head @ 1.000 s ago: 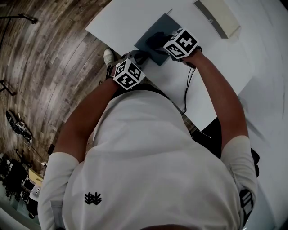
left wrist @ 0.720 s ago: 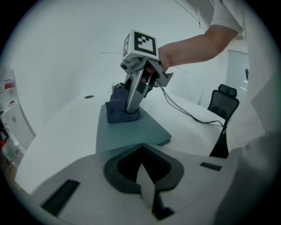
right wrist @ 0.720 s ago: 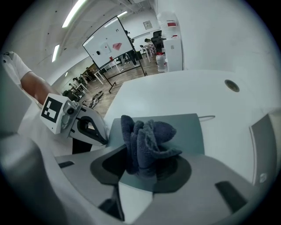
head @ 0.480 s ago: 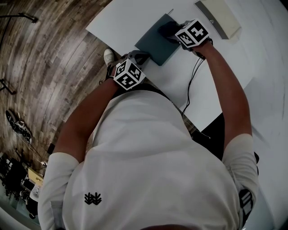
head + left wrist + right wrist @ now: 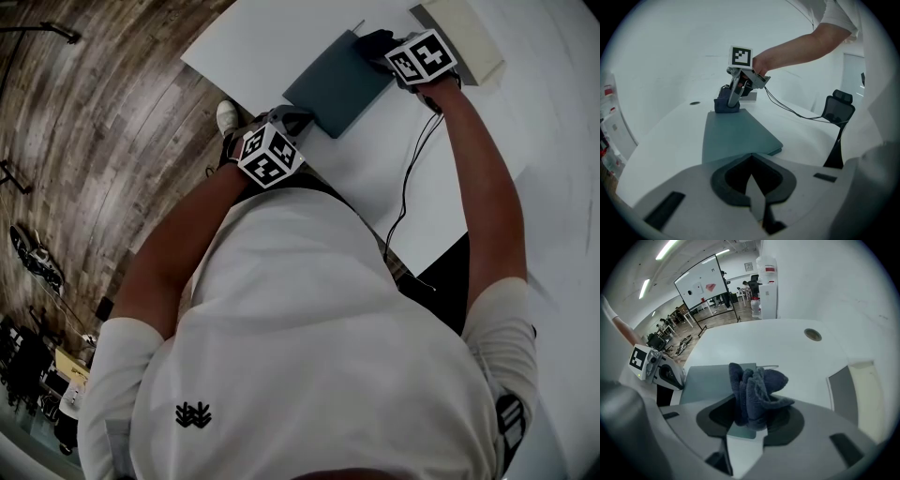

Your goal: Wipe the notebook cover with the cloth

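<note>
One notebook (image 5: pixel 337 82), one cloth (image 5: pixel 757 392) (right jaws)

You have the notebook (image 5: pixel 337 84) on the table (image 5: pixel 272 37); the cloth (image 5: pixel 375 42) in your right gripper (image 5: pixel 751 423) sits on its far corner, your left gripper (image 5: pixel 289 119) just before its near edge.

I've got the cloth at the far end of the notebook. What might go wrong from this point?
1. The left gripper is shut and empty near the notebook's near corner and isn't visibly pressing on it, so wiping may slide the notebook on the table.
2. The cloth, clamped in the right gripper, sits at the cover's far edge, so a further push may run it off.
3. The cable trailing across the table may snag.
</note>
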Available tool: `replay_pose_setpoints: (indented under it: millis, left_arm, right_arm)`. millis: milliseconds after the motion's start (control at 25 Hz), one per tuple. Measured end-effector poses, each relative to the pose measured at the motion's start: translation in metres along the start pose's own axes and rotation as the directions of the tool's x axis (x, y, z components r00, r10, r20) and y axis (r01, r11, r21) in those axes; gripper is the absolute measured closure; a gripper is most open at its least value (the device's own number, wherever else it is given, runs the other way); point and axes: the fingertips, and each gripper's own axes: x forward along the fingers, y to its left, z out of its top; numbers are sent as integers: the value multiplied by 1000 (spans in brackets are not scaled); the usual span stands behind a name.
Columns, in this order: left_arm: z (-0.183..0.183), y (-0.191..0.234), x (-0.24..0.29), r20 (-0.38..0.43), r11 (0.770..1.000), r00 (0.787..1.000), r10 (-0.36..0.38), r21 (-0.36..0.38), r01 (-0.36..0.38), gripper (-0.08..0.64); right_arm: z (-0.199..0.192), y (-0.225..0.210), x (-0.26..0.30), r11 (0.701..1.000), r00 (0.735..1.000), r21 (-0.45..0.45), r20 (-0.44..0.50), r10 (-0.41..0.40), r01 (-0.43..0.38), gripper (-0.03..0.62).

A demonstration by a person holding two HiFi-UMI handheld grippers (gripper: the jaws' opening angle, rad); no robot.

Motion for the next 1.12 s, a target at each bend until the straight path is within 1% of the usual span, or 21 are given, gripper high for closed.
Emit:
replay_pose_setpoints:
  millis: [200, 320, 400, 520, 640, 760, 960, 1120]
  left_arm:
    - [-1, -1, 0, -1, 1000, 1000, -2, -2, 2, 554]
    - [-1, 0, 0, -2, 1000, 1000, -1, 0, 1, 554]
    - [0, 0, 1, -3, 1000, 1000, -1, 0, 1, 554]
    - [0, 0, 1, -4, 1000, 1000, -2, -1, 2, 554]
    - [0, 1, 0, -4, 1000, 1000, -2, 0, 2, 554]
    - [1, 0, 1, -4, 1000, 1000, -3, 0, 3, 554]
    - [1, 0, 1, -3, 1000, 1000, -1, 1, 1, 554]
    - [1, 0, 1, -4, 1000, 1000, -2, 0, 2, 554]
  right_arm:
    - [1, -12, -5, 998, 998, -1, 0, -69, 69, 433]
    - [6, -3, -10, 998, 998, 0, 26, -63, 63, 433]
    - [11, 15, -13, 999, 999, -18, 40, -28, 29, 433]
    - [20, 52, -11, 996, 998, -70, 49, 50, -46, 433]
    - [22, 91, -4, 987, 991, -104, 36, 126, -122, 433]
    - [21, 126, 4, 974, 983, -141, 15, 183, -180, 433]
    - [24, 165, 16, 953, 967, -169, -10, 255, -253, 433]
    - [21, 179, 24, 945, 961, -178, -36, 274, -276, 433]
